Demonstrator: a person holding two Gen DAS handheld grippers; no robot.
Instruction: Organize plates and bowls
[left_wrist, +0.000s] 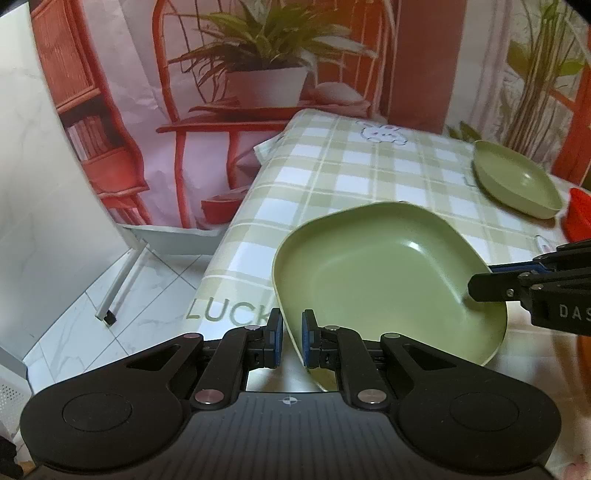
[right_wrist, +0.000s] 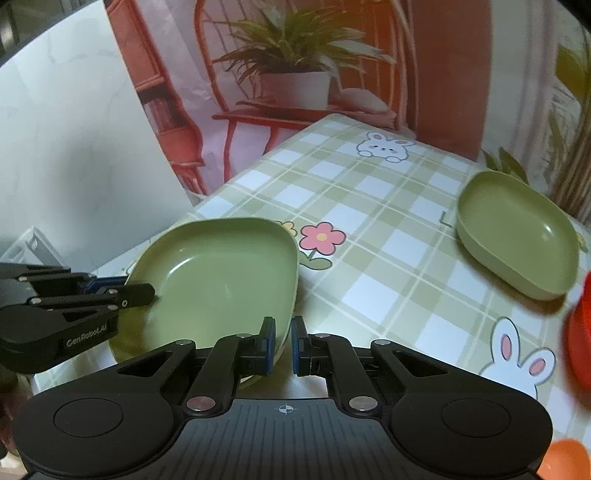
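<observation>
Both grippers are pinching one green plate: I am seeing my left gripper (left_wrist: 291, 338) clamping its near-left rim and my right gripper (right_wrist: 283, 345) clamping the opposite rim, jaws narrowed onto it. That held plate (left_wrist: 384, 273) is riding empty, tilted above the checked tablecloth (right_wrist: 369, 206) by the table's near-left edge. I am counting two green plates; the second plate (right_wrist: 517, 232) is sitting empty farther right, well apart, with bare cloth lying between them.
</observation>
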